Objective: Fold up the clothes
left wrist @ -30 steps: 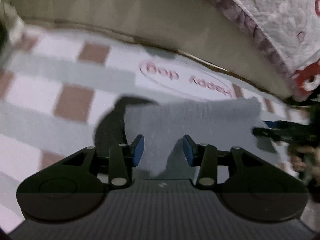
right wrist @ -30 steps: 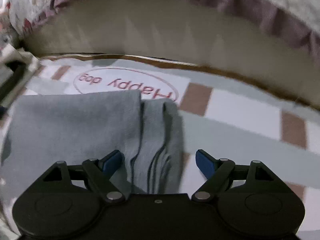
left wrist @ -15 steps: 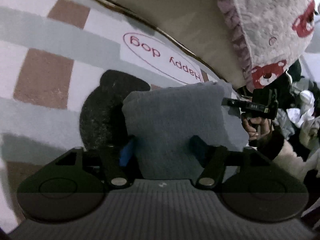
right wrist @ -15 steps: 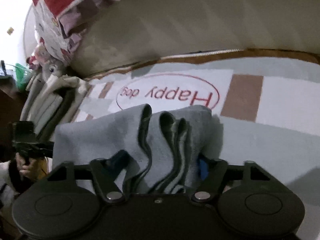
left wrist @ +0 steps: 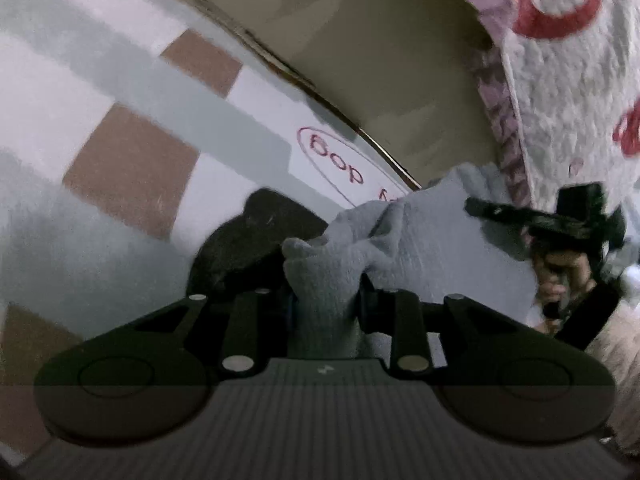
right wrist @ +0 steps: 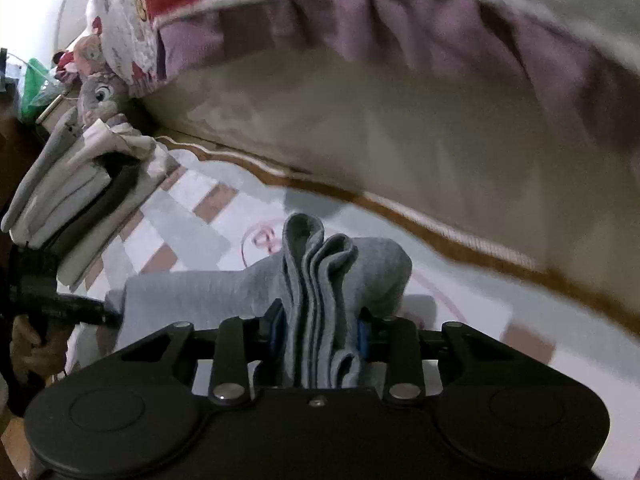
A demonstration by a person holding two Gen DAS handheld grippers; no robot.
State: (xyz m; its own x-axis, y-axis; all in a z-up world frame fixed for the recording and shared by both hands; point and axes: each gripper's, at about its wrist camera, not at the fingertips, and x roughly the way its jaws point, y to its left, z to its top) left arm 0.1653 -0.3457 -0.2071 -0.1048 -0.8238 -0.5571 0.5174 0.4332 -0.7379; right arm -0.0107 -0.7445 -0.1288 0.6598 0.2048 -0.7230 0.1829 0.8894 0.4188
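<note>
Folded grey garment (right wrist: 320,280) pinched at both ends, just off the checked rug (left wrist: 132,160): left gripper (left wrist: 324,304) and right gripper (right wrist: 320,332) fingers just narrowed onto bunched layers, likely keeping folds together for carrying.

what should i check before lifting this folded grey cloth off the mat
1. Left gripper clamped on the grey cloth: ok, its jaws have just been closing and a bunched end sits pinched between them.
2. Right gripper clamped on the cloth's other end: ok, its jaws have just been closing and the stacked layers stand between the blue pads.
3. All layers caught on the right: cannot tell, the lowest folds are hidden behind the gripper body.
4. Fold kept tidy: not ok, the left end is crumpled.
5. Stack of folded clothes to one side stands clear of the cloth: ok.
6. Checked mat not pinched along with the cloth: cannot tell.
</note>
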